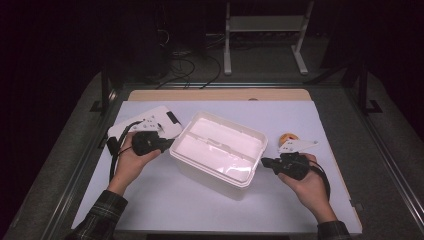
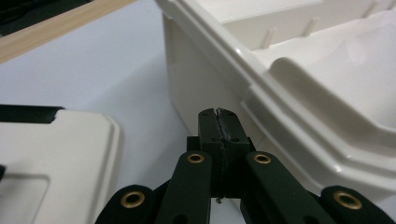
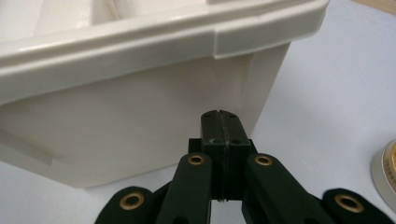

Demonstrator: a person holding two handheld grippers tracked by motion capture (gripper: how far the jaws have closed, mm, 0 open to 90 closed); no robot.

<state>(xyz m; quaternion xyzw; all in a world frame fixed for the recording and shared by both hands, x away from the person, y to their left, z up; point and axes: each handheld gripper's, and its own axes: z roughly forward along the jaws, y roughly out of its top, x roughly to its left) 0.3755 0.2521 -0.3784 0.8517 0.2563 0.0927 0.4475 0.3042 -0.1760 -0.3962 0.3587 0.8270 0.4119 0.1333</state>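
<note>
Two hands come in from the near edge of the table (image 1: 165,200), each carrying one gripper. The left gripper (image 1: 167,144) sits at the left end of the single white bin (image 1: 218,148); its two jaws are pressed flat together with nothing between them, and their tips lie just below the bin's rim at that end wall. In the left gripper view the gripper (image 2: 219,120) points at the bin's (image 2: 299,93) side wall, under the lip; whether the tips touch the wall cannot be told. The right gripper (image 1: 266,162) is at the bin's right end, its two jaws likewise closed tight and empty. In the right gripper view the gripper (image 3: 220,122) is close to the bin's (image 3: 130,121) wall, near a corner and below the rim.

The bin stands near the middle of the white table cover, turned at an angle, open at the top, with one divider splitting it into two compartments.

Farther out there are two more things. One flat white lid (image 1: 155,120) lies behind the left hand; the left gripper view shows it (image 2: 56,158) just beside the bin. One small round orange thing (image 1: 288,137) lies behind the right gripper, too small to identify.
</note>
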